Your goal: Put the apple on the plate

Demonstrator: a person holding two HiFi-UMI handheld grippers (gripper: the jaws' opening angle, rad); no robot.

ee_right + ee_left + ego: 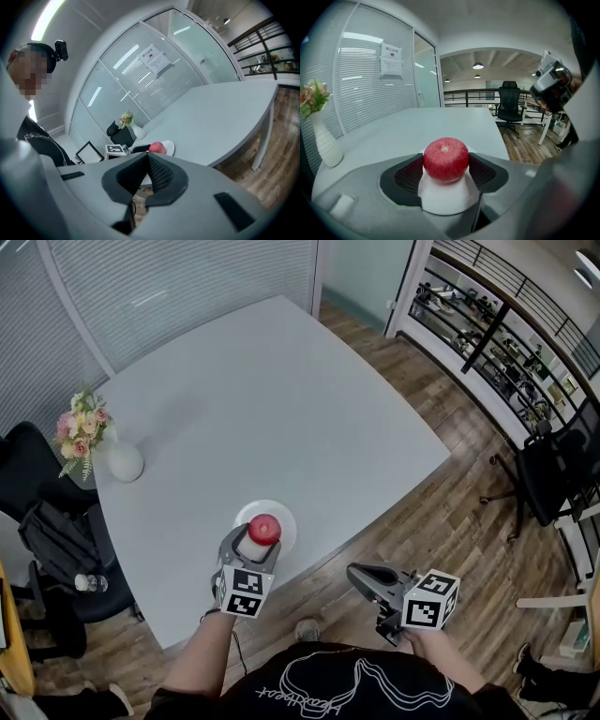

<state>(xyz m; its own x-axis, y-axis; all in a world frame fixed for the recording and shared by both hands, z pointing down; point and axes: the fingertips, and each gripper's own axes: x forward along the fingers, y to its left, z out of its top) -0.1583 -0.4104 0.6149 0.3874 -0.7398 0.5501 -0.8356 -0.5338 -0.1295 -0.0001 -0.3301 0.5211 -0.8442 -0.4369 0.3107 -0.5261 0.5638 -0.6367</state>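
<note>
A red apple (264, 528) sits between the jaws of my left gripper (253, 538), directly over a small white plate (284, 519) near the front edge of the white table (253, 399). In the left gripper view both pads press the sides of the apple (445, 159), and the plate (447, 201) shows just beneath it; I cannot tell whether apple and plate touch. My right gripper (361, 575) is shut and empty, held off the table over the wooden floor, right of the plate. From there the apple (157, 147) and plate (169, 147) lie ahead.
A white vase with pink flowers (122, 462) stands at the table's left edge. A black chair with a bag (47, 521) is beside it. Another office chair (553, 474) and shelving (487, 324) are off to the right across the wooden floor.
</note>
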